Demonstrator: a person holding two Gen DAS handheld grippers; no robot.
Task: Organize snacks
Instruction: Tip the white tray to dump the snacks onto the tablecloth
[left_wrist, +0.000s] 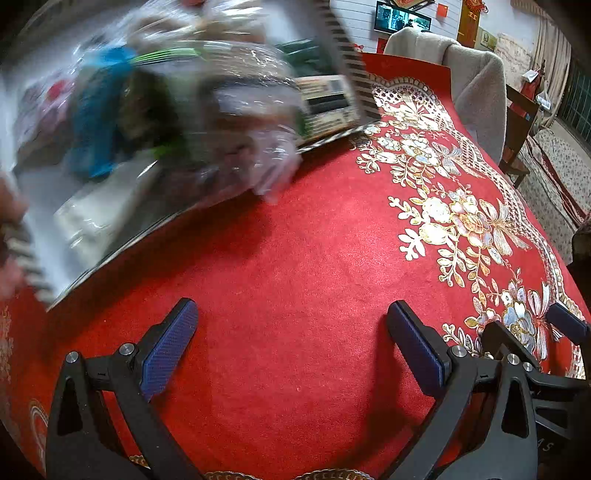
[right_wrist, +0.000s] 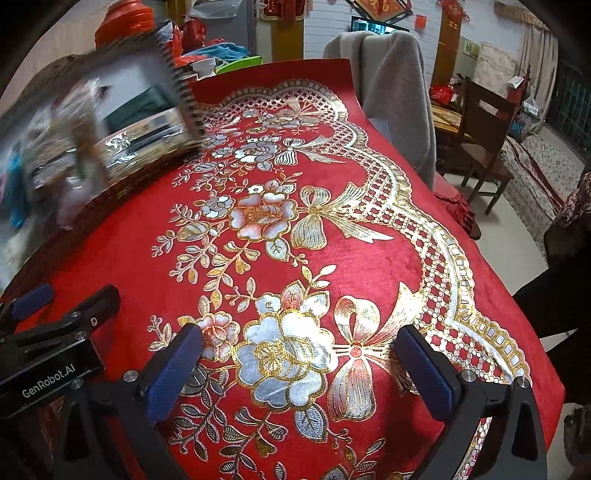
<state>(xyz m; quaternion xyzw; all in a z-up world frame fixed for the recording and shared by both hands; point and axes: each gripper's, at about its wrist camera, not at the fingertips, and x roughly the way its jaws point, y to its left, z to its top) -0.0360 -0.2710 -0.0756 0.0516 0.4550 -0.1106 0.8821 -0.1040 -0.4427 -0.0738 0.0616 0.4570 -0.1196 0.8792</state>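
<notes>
The left gripper (left_wrist: 291, 343) is spread wide with nothing between its 2 blue pads, low over the red tablecloth (left_wrist: 280, 258). The right gripper (right_wrist: 299, 369) is likewise released and empty, just beside it over the gold flower pattern. The snacks (left_wrist: 173, 110) lie well ahead to the left: a blurred heap of clear-wrapped packets in a tray with a striped rim (left_wrist: 343, 62); a flat printed packet (left_wrist: 328, 101) sits at its near corner. Judging by the crinkled film, the packets are light, soft and slippery, probably best pinched at a sealed edge. Individual contents cannot be told
</notes>
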